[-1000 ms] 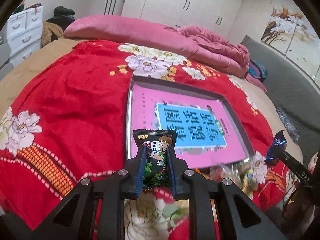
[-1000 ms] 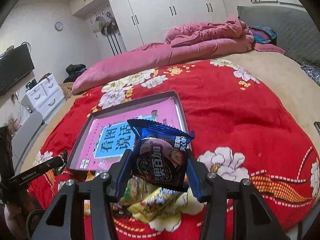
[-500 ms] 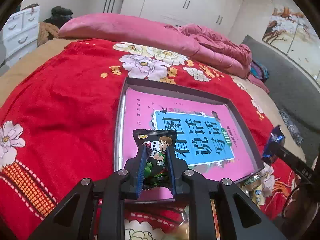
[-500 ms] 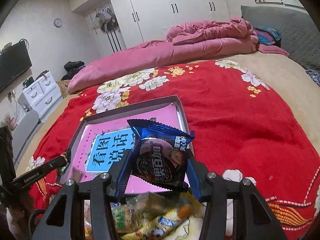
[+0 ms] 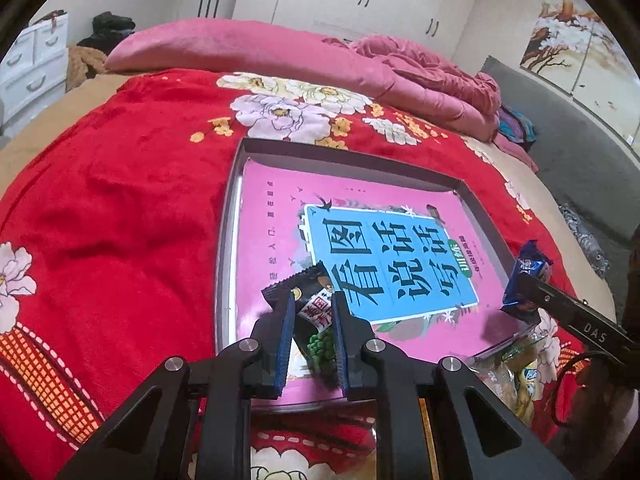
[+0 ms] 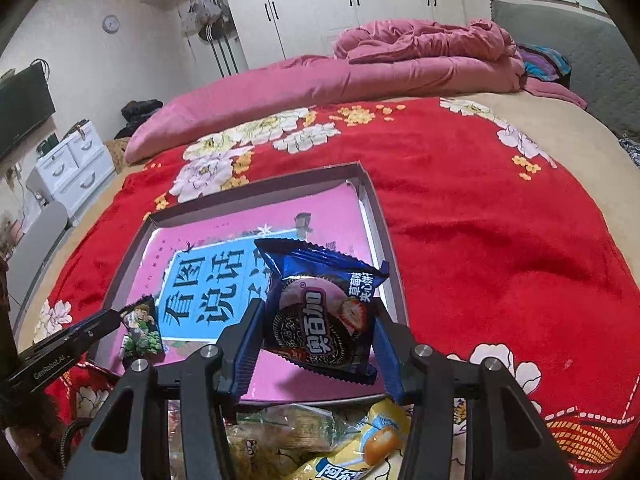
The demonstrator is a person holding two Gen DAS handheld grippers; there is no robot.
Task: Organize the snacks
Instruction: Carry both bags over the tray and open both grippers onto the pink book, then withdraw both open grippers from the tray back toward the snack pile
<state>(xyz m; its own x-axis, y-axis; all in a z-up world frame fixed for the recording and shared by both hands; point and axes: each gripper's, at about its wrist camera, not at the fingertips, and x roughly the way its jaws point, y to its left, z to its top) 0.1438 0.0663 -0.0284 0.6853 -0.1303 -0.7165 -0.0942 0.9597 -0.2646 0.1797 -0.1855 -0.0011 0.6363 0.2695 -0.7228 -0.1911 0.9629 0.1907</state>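
While two tongs (image 5: pixel 311 312) (image 6: pixel 320 332) grip two packets (image 5: pixel 316 312) (image 6: pixel 322 312), one tray (image 6: pixel 384 224) waits.

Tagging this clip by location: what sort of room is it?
A home bedroom, most likely: a bed under a red floral blanket, a pink quilt piled at its head, and white wardrobes behind.

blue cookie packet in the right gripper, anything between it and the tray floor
Nothing visible. The blue cookie packet, clamped in the right gripper, hangs over bare pink lining near the tray front edge. The green pea snack in the left gripper sits well aside.
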